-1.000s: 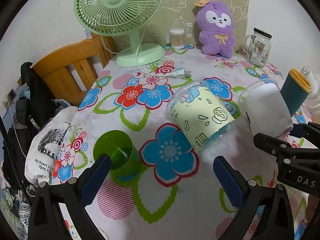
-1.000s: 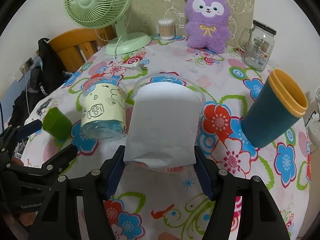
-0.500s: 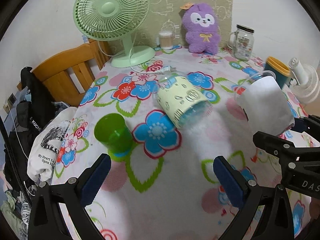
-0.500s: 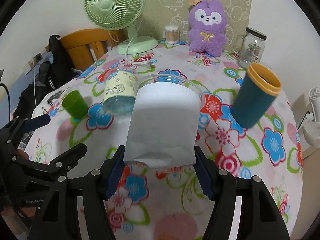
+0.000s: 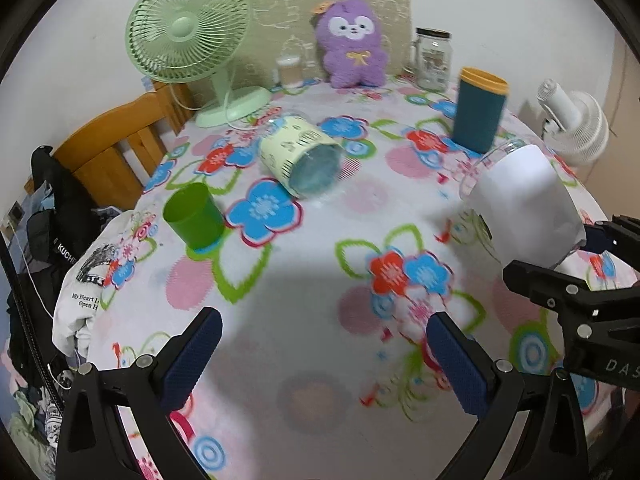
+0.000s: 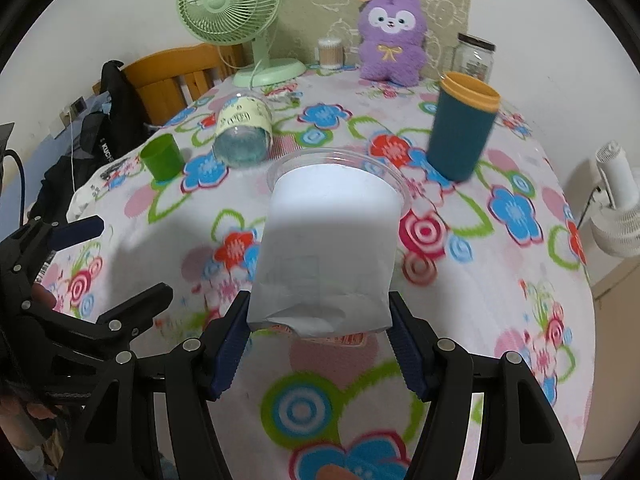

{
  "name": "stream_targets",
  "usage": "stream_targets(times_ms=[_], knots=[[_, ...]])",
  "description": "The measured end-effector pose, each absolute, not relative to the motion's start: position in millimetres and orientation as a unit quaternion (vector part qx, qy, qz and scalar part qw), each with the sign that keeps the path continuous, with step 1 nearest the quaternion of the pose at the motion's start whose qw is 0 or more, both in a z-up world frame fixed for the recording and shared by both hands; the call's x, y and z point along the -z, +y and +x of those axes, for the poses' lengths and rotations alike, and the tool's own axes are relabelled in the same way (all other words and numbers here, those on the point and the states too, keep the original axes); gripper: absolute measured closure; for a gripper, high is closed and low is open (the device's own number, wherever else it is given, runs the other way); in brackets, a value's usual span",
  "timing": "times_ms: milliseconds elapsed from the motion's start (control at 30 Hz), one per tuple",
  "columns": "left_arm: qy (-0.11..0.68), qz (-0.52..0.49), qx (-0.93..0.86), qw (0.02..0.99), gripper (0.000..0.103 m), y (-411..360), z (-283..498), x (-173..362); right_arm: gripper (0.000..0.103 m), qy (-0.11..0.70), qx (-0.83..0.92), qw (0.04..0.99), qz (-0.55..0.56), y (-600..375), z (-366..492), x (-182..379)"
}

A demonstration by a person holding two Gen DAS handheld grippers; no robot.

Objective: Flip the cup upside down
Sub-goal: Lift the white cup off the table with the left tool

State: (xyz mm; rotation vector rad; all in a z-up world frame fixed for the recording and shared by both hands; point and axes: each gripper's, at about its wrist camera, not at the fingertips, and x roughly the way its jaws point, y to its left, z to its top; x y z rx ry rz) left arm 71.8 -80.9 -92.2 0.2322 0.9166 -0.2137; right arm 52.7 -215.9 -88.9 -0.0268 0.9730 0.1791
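My right gripper (image 6: 320, 340) is shut on a clear plastic cup with a white sleeve (image 6: 328, 248), held above the table near its front, mouth pointing away from me. The same cup (image 5: 524, 204) shows at the right of the left wrist view, with the right gripper (image 5: 576, 276) behind it. My left gripper (image 5: 328, 356) is open and empty above the front of the table. A second clear cup with a pale yellow sleeve (image 5: 300, 156) lies on its side on the flowered tablecloth (image 5: 320, 272).
A green cup (image 5: 194, 216) stands at the left and a teal cup with an orange rim (image 5: 478, 110) at the right. A green fan (image 5: 188, 48), purple plush (image 5: 352, 52), glass jar (image 5: 432, 58) and cotton-swab tub (image 5: 290, 72) line the back. A wooden chair (image 5: 120, 148) stands at the left.
Both grippers have pulled back and up from the table, so everything looks smaller and farther. The white-sleeved cup stays clamped in the right gripper. The yellow-sleeved cup stays on its side.
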Motion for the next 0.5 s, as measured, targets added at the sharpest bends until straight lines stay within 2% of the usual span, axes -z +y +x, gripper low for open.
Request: stream_targets(times_ms=[500], knots=[[0.47,0.139,0.161,0.857,0.0,-115.7,30.1,114.2,0.035,0.481,-0.049,0.875,-0.025,-247.6,-5.2,102.6]])
